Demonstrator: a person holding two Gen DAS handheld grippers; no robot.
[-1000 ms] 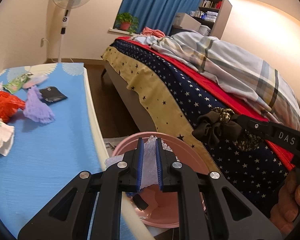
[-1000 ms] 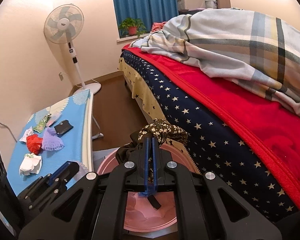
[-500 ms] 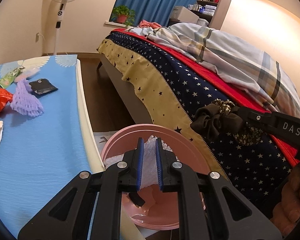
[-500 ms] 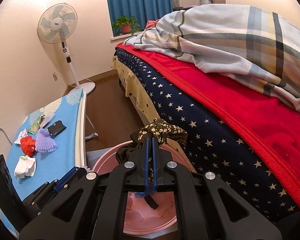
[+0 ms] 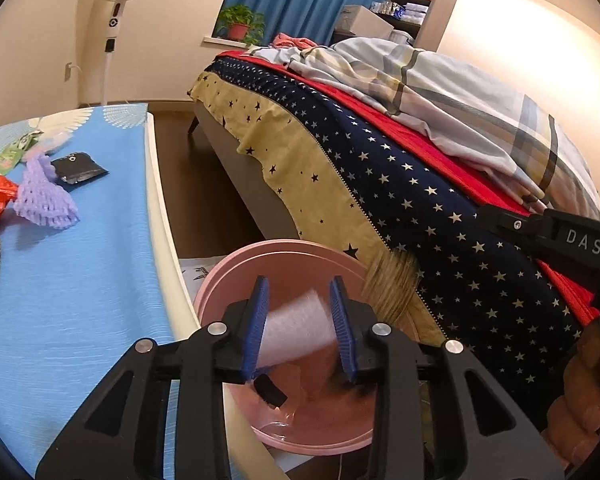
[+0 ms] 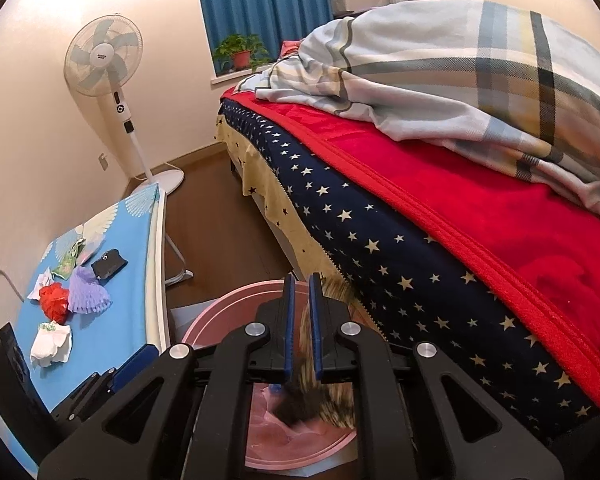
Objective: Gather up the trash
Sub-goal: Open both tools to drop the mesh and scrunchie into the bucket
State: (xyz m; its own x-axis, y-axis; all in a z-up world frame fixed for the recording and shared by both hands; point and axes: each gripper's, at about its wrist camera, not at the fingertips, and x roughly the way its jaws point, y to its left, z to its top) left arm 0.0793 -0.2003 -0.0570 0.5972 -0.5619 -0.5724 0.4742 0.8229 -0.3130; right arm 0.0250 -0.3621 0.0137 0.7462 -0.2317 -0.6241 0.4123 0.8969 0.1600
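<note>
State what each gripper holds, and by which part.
Nothing is gripped. Both pairs of jaws have just been opening: white wrap falls loose inside the left gripper, a dark scrunchie inside the right gripper.

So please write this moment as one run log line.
left gripper: open, white wrap falling | right gripper: open, dark cloth falling | under both: pink bin

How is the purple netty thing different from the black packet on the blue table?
The purple net is puffy and full of holes, while the black packet is flat and smooth. The purple net is pale, and the black packet is dark and a bit shiny. Both lie side by side on the blue table, not yet collected.
</note>
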